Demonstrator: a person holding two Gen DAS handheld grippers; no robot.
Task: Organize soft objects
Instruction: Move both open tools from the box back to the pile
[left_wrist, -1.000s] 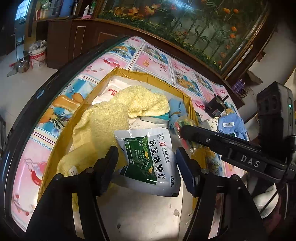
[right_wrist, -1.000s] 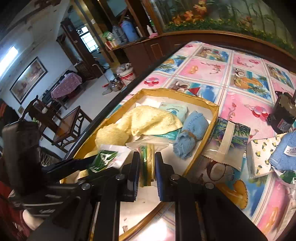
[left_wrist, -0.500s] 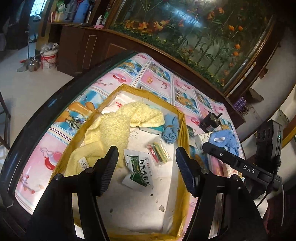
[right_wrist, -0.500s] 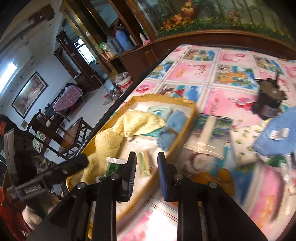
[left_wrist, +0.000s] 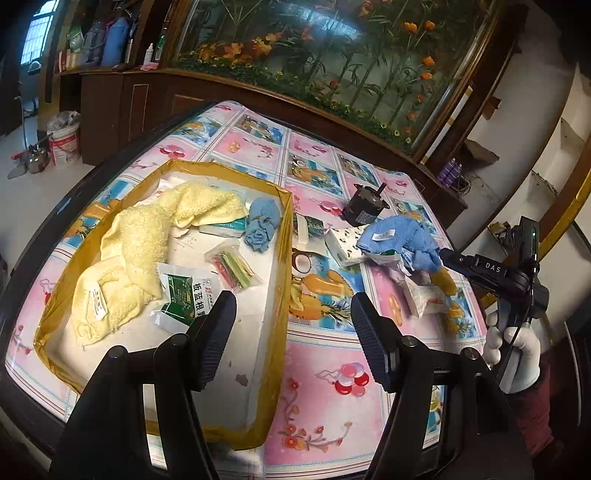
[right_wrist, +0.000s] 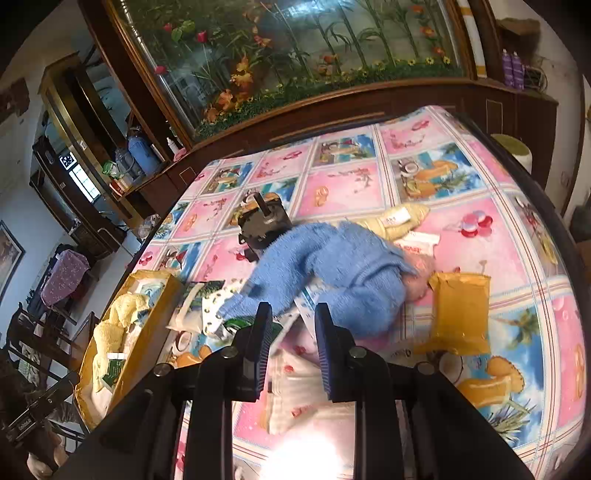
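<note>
the right gripper (right_wrist: 290, 332) had swung off the yellow-rimmed tray (left_wrist: 282, 236) and now stood over the loose pile on the patterned tablecloth (right_wrist: 461, 177), its jaws opening with nothing between them. a second before, those jaws were together over the small packet of coloured strips (left_wrist: 232, 264) inside the tray; that packet now lay there on its own, so the drop looked done. straight ahead of the right fingertips lay the blue towel (right_wrist: 332, 269), heaped over white sachets (right_wrist: 288, 398), with a yellow pouch (right_wrist: 458, 310) just to their right and a black motor (right_wrist: 264, 221) beyond the towel. the left gripper (left_wrist: 291, 325) had drawn back from the tray and hung above its near corner, jaws apart and empty, as they were a second earlier. ahead and left of it, the yellow towel (left_wrist: 147, 236), the green-and-white sachet (left_wrist: 181, 295) and a small blue cloth (left_wrist: 264, 225) rested in the tray. by the look of it, the blue towel was next.
</note>
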